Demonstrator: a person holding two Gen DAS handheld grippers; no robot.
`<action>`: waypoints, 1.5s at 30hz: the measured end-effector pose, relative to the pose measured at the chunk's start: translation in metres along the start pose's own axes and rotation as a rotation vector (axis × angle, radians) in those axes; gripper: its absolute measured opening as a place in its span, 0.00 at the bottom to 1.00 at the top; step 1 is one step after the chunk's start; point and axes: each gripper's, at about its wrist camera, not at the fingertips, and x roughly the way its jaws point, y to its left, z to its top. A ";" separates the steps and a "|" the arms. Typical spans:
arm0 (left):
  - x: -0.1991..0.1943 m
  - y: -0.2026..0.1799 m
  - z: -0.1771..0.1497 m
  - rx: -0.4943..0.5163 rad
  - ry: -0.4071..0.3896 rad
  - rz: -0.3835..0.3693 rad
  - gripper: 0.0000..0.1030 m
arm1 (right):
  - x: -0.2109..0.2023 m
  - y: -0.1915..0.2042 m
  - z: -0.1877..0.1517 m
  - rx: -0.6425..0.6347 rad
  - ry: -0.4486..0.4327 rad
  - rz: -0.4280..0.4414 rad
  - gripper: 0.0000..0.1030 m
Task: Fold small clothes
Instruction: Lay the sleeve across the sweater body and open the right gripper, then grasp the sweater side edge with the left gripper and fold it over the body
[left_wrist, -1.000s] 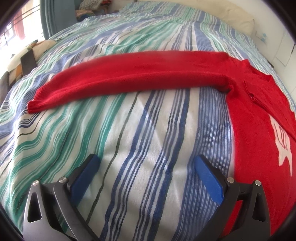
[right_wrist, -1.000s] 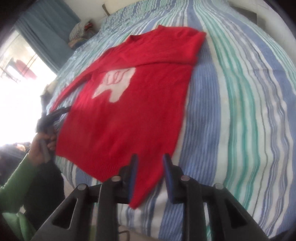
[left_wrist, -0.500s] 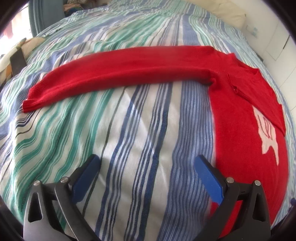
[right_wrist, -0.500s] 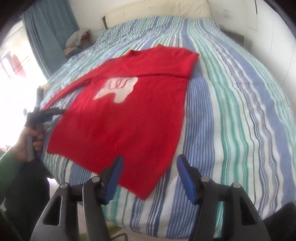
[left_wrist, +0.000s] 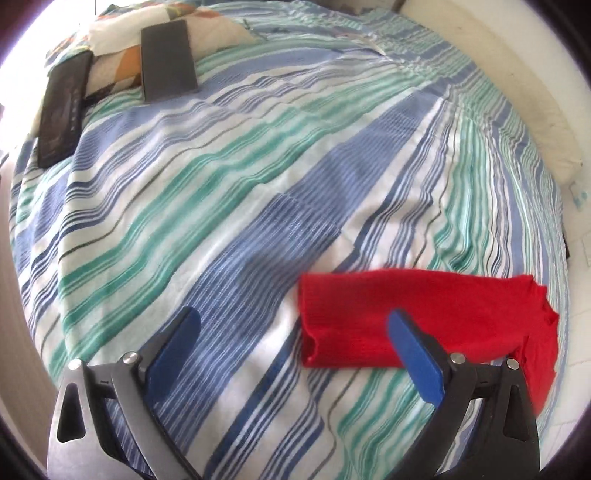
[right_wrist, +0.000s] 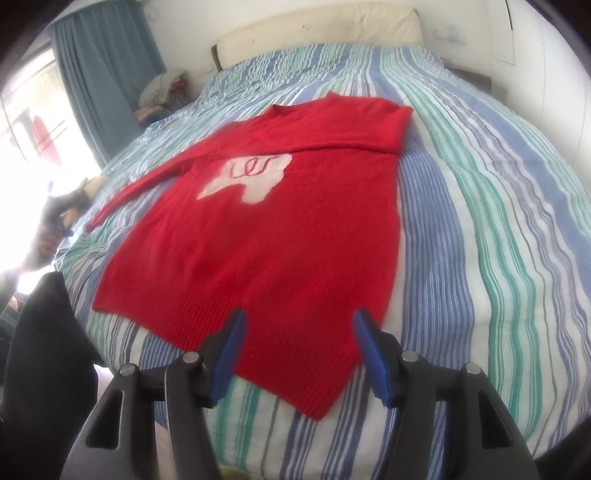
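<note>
Seen from the right wrist, the right tool (right_wrist: 299, 354) hangs with its blue pads spread apart, nothing pinched; the ribbed hem corner of the red sweater (right_wrist: 266, 236) lies on the bed just beyond and between them, not touched. The sweater is spread flat on the striped bedspread (right_wrist: 480, 229), its white patch (right_wrist: 251, 177) further ahead, one sleeve folded across the chest and the other stretched out to the left. To the tool's near left stands a dark shape, too blurred to name. Far ahead are a cream headboard (right_wrist: 317, 35), a blue curtain (right_wrist: 107, 74) and a heap of clothes (right_wrist: 162, 92).

The left wrist view shows what the other cannot: the left tool (left_wrist: 295, 354), pads likewise wide apart and empty, with the sleeve cuff (left_wrist: 325, 325) just ahead, nearer its right pad. Bare bedspread fills the middle. Far off to the left, two dark flat slabs (left_wrist: 168, 61) rest against a patterned pillow (left_wrist: 110, 55).
</note>
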 end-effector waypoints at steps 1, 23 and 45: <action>0.005 0.000 0.000 -0.005 0.022 -0.021 0.96 | 0.002 0.001 -0.001 -0.002 0.004 -0.001 0.58; -0.011 -0.092 0.019 0.249 0.022 0.002 0.06 | 0.005 0.010 -0.007 -0.026 0.015 0.013 0.58; -0.060 -0.477 -0.145 0.922 0.055 -0.449 0.76 | -0.004 -0.005 -0.005 0.053 -0.024 0.042 0.58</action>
